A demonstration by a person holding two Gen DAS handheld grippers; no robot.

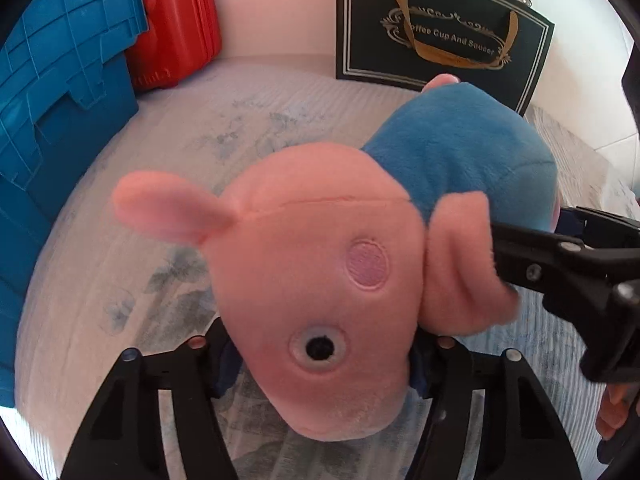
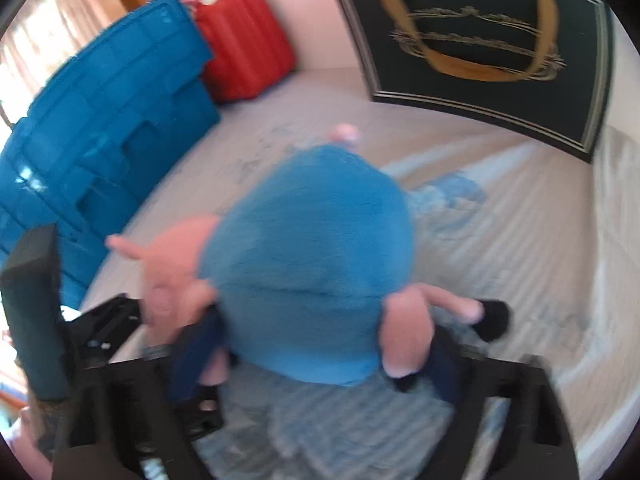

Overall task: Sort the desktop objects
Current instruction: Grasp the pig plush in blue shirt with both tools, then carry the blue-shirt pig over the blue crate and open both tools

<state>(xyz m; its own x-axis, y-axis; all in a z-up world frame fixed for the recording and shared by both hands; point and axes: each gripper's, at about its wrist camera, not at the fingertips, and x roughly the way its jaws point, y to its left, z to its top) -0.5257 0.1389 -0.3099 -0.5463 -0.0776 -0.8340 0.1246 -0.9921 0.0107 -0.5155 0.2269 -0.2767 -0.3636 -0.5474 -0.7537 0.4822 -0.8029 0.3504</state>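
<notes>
A pink plush pig [image 1: 312, 280] with a blue body [image 1: 460, 152] is held above the table. My left gripper [image 1: 320, 364] is shut on the pig's head, its snout pointing down between the jaws. My right gripper [image 2: 316, 356] is shut on the pig's blue body [image 2: 312, 264]; it also shows in the left wrist view [image 1: 560, 256], coming in from the right behind the pig's ear. The right wrist view is blurred by motion.
A blue plastic crate [image 1: 52, 92] stands at the left, a red case [image 1: 176, 28] behind it. A black gift bag [image 1: 440, 28] marked "Coffee Cup And Saucer" stands at the back right. A pale patterned cloth [image 1: 200, 128] covers the table.
</notes>
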